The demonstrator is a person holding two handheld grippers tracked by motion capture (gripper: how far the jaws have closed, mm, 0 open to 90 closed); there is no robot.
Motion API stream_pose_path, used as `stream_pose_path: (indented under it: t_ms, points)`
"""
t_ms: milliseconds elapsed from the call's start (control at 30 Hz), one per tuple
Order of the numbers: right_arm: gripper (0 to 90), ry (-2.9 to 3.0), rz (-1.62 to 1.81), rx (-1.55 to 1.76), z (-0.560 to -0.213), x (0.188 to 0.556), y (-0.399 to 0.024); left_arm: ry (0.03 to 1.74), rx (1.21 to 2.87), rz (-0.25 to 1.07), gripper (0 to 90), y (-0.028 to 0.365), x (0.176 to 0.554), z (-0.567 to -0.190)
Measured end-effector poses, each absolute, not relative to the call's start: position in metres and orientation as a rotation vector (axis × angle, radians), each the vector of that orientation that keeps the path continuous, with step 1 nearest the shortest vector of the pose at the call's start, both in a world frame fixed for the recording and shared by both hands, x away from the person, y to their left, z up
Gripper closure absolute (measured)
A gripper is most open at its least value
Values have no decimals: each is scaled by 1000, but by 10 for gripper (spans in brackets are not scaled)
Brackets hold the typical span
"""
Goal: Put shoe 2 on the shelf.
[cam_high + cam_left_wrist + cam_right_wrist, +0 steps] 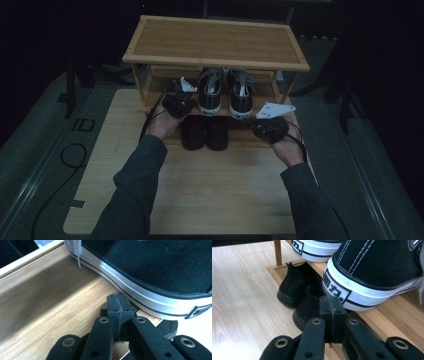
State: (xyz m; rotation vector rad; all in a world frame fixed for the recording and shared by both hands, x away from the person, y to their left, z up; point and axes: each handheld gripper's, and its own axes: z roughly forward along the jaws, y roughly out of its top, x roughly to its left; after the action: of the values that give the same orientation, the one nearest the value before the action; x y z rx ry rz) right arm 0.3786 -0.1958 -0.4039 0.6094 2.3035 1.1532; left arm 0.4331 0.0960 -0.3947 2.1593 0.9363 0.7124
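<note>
Left gripper (pixel 176 102) clenched on nothing, just left of the sneakers (pixel 226 93) on the rack's middle shelf (pixel 159 98), frame centre. Right gripper (pixel 269 127) clenched too, at their lower right, above the worktop (pixel 215 185).

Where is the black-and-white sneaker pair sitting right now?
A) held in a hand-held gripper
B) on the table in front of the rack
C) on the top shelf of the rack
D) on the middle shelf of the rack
D: the sneaker pair stands on the middle shelf of the rack, under the bare top shelf and above the black shoes on the bottom level.
</note>
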Motion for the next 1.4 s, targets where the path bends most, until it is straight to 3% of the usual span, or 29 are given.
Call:
stream_pose_path:
  t_ms: [1400]
  points:
    - [900, 2300, 1152, 590, -409, 382, -175, 941, 2166, 715, 900, 94, 432, -394]
